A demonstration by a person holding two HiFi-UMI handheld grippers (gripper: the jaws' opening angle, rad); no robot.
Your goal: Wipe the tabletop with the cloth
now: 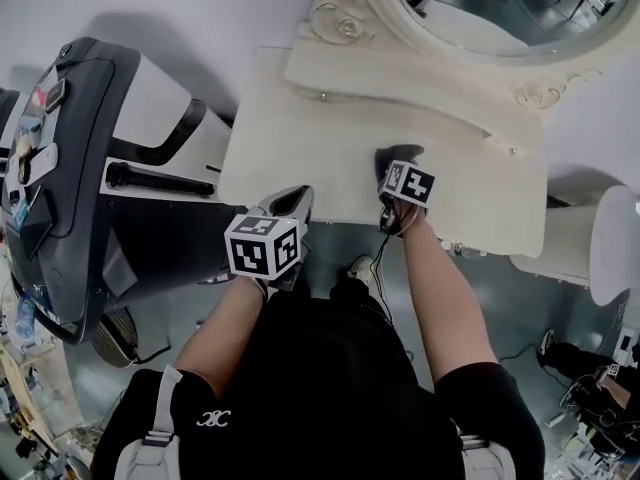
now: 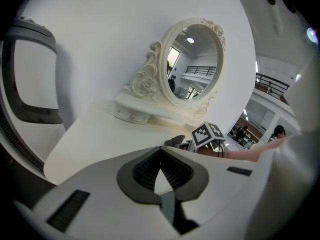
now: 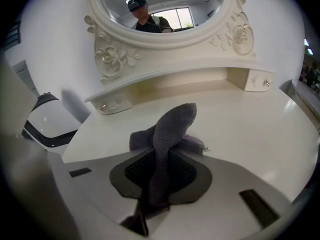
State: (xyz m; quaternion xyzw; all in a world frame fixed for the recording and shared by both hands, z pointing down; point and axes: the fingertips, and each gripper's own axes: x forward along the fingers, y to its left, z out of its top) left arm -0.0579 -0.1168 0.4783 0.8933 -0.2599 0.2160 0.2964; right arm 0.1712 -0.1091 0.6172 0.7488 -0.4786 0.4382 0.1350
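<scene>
A grey cloth is pinched between the jaws of my right gripper, its free end standing up and curling over the cream tabletop. In the head view the right gripper presses the cloth onto the tabletop near its middle. My left gripper hovers at the table's front edge, left of the right one, jaws shut with nothing held. The left gripper view shows its closed jaws, with the right gripper's marker cube and the cloth beyond.
An ornate oval mirror stands on a raised shelf with small knobbed drawers along the table's back. A black and white machine sits close on the left. A white round stool is at the right.
</scene>
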